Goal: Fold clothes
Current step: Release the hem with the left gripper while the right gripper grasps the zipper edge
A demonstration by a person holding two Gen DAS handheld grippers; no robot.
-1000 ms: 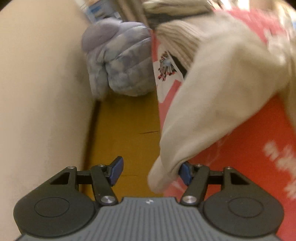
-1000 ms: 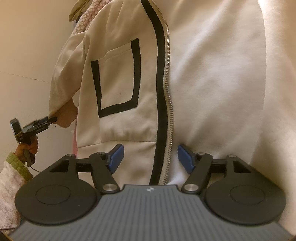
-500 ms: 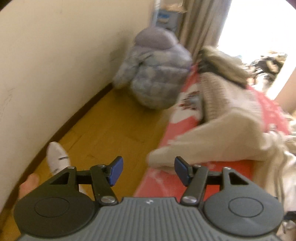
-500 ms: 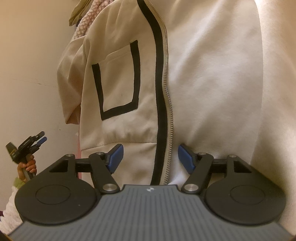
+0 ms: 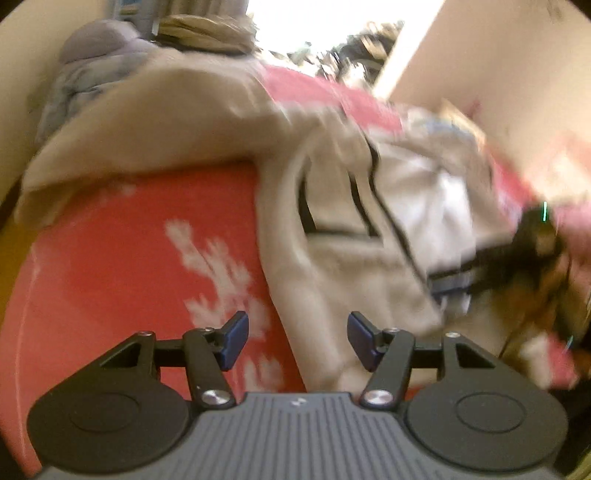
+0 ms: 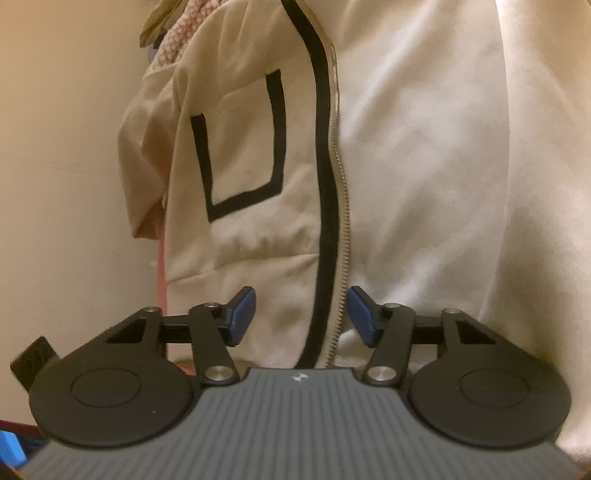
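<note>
A cream zip jacket with black trim lies on a red blanket, one sleeve stretched out to the left. My left gripper hovers open over the jacket's lower left edge, with nothing pinched. The right gripper shows blurred at the jacket's right side. In the right wrist view the jacket fills the frame, with its black-outlined pocket and zipper. My right gripper straddles the zipper at the hem. Its jaws are closing, and the blue pads stand apart from the cloth.
A puffy grey-blue coat is heaped at the far left by the wall. More clothes are piled behind the jacket, among them a pink knit. A plain beige wall runs along the left.
The left wrist view swung from the sleeve end, across floor and wall, onto the jacket's front. The right jaws have narrowed around the zipper. The left gripper dropped toward the right wrist view's lower left corner.
</note>
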